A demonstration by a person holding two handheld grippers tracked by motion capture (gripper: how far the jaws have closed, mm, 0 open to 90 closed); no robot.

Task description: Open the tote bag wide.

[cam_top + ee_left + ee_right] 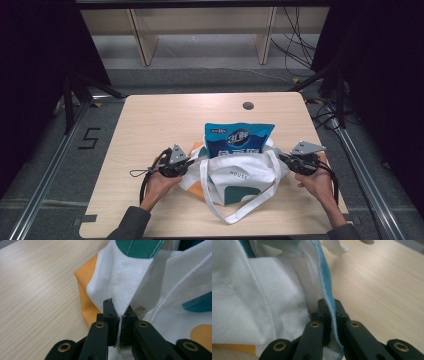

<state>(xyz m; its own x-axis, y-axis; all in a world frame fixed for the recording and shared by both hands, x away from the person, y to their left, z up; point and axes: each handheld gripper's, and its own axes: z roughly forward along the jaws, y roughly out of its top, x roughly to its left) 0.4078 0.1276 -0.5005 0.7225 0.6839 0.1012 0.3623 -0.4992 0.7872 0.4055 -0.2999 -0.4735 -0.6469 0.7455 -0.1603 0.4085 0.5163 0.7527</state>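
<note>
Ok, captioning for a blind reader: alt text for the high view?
Two hand-held tongs, left tongs and right tongs, pinch opposite edges of a white tote bag on a wooden table. A blue pouch sticks out of it.

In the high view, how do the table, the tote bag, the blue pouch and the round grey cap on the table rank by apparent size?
1. table
2. tote bag
3. blue pouch, partly hidden inside the bag, so its full size is unsure
4. round grey cap

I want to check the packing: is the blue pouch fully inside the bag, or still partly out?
Partly out. The blue pouch sticks up above the bag, whose mouth both grippers hold by the edges.
</note>
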